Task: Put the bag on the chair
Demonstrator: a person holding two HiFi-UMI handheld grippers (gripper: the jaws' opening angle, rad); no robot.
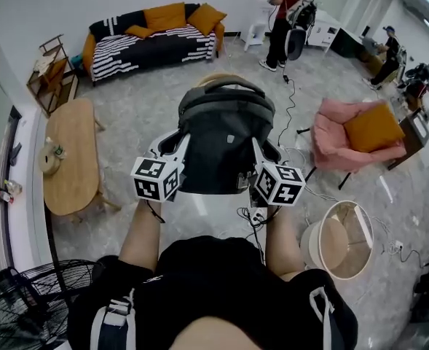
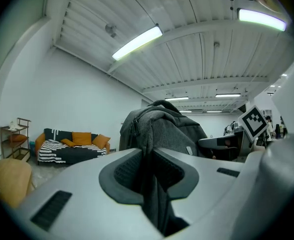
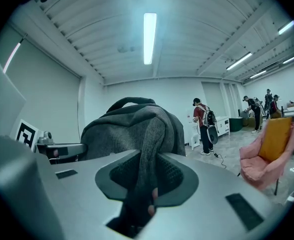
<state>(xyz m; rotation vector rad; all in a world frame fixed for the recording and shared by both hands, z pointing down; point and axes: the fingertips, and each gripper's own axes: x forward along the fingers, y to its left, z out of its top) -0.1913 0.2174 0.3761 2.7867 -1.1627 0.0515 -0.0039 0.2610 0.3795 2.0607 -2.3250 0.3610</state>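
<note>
A fold of the grey bag point(image 1: 221, 133) is clamped between the ribbed pads point(image 2: 124, 173) of the left gripper point(image 2: 150, 176). A second fold is pinched in the same way by the right gripper point(image 3: 146, 176). The bag is held upright in front of the person, between the two grippers. Just past its top a curved wooden rim point(image 1: 221, 77) can be seen. The rest of that piece is hidden, so contact cannot be judged.

Open floor point(image 1: 138, 97) lies between the bag and one striped sofa point(image 1: 152, 49) bearing three orange cushions. One oval wooden table point(image 1: 72, 159) stands well to the left, and one pink armchair point(image 1: 345, 141) near the right. One round white-rimmed stand point(image 1: 345, 239) is at the lower right. One fan point(image 1: 25, 312) is cut off by the corner. Two people are seen at the back.
</note>
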